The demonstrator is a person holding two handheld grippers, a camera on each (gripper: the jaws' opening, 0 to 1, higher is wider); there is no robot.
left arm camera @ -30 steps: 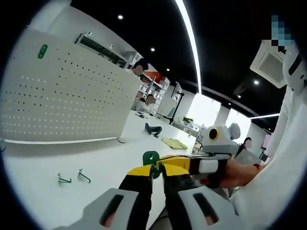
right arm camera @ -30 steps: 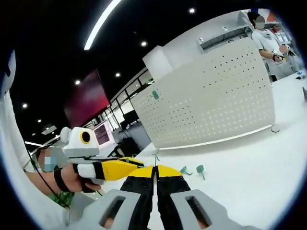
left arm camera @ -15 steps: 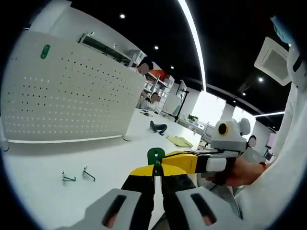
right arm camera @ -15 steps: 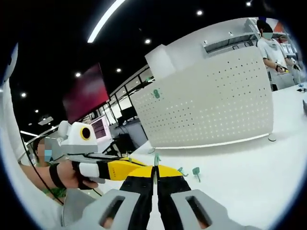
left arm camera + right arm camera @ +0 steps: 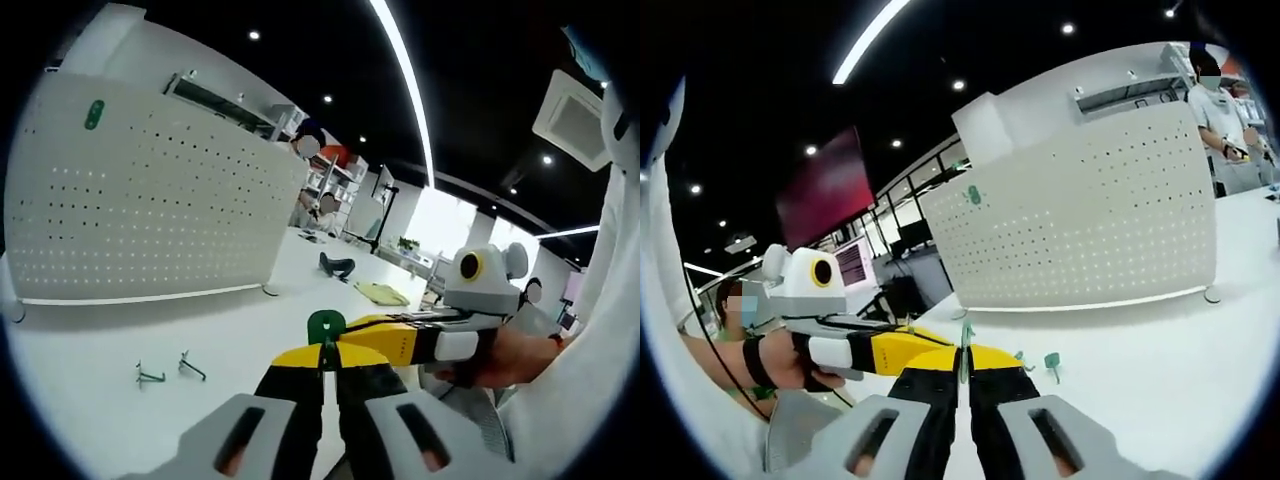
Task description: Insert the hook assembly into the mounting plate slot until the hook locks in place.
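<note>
A small green hook assembly (image 5: 326,325) stands upright between the tips of my left gripper (image 5: 326,352), which is shut on it. My right gripper (image 5: 372,338) comes in from the right, and its yellow tips meet the same piece. In the right gripper view the piece shows edge-on as a thin green strip (image 5: 964,338) pinched in my right gripper (image 5: 963,352), with the left gripper (image 5: 902,349) reaching in from the left. The white perforated mounting plate (image 5: 150,200) (image 5: 1090,230) stands upright on the table beyond, with a green tab (image 5: 93,113) (image 5: 974,195) near its top.
Two loose hooks (image 5: 150,376) (image 5: 192,367) lie on the white table (image 5: 90,400) in front of the plate; they also show in the right gripper view as hooks (image 5: 1051,362) (image 5: 1020,358). A dark object (image 5: 336,265) and a yellow cloth (image 5: 380,293) lie farther back. People stand in the background.
Both views have shifted slightly with the hands. The two grippers stay together on the green piece; the left jaws have closed fully on it since the earliest frame.
</note>
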